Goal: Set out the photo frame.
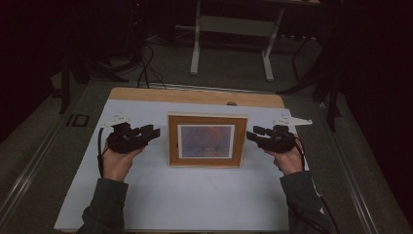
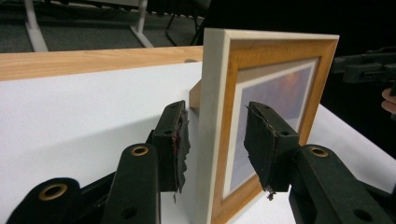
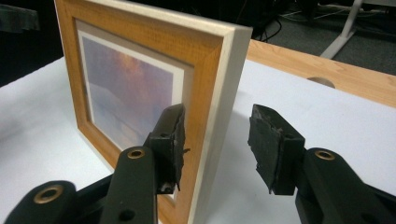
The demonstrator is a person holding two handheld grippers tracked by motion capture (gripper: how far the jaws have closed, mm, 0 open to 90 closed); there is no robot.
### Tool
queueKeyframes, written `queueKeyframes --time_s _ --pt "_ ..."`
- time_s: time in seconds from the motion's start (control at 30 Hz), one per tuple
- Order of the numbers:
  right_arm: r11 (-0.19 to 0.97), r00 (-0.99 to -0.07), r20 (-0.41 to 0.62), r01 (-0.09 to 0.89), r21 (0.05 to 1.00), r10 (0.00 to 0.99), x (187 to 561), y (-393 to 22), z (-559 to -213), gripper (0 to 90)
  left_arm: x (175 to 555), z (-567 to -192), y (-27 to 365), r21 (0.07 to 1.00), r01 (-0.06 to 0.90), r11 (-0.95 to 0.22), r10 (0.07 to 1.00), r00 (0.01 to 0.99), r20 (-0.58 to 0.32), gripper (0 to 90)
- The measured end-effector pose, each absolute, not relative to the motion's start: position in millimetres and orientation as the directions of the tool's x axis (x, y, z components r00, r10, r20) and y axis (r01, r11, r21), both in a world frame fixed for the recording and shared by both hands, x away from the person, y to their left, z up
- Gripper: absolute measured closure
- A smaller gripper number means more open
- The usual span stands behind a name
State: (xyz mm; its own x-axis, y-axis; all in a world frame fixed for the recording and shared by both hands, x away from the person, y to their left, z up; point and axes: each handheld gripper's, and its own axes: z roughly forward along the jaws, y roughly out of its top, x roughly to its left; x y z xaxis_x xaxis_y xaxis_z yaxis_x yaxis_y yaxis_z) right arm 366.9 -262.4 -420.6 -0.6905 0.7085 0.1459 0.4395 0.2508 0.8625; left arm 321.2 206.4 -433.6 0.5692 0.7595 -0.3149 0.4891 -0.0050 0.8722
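A wooden picture frame (image 1: pixel 207 140) with a white mat and a dusky sky print stands upright in the middle of the white tabletop (image 1: pixel 185 200). My left gripper (image 1: pixel 155 132) is at its left edge and my right gripper (image 1: pixel 251 135) at its right edge. In the left gripper view the open jaws (image 2: pixel 219 144) straddle the frame's edge (image 2: pixel 275 51), one pad behind it and one in front, with a gap on the front side. In the right gripper view the open jaws (image 3: pixel 219 144) straddle the frame's other edge (image 3: pixel 140 46) the same way, without clamping it.
A light wooden strip (image 1: pixel 195 96) with a small round hole (image 1: pixel 232 103) runs along the table's far side. Beyond it stand the white legs of another table (image 1: pixel 195 53), with cables (image 1: pixel 146 68) on the dark floor. The person's sleeves come in at the bottom.
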Motion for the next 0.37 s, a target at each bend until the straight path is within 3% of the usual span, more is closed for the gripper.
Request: queueKeyframes --time_s 0.37 --pt "0.233 -0.663 0.164 0.467 0.853 0.730 354.0 -278.5 -439.1 56.5 287.8 -465.5 209.9 0.863 0.497 -0.093 0.857 0.481 -0.184 57.4"
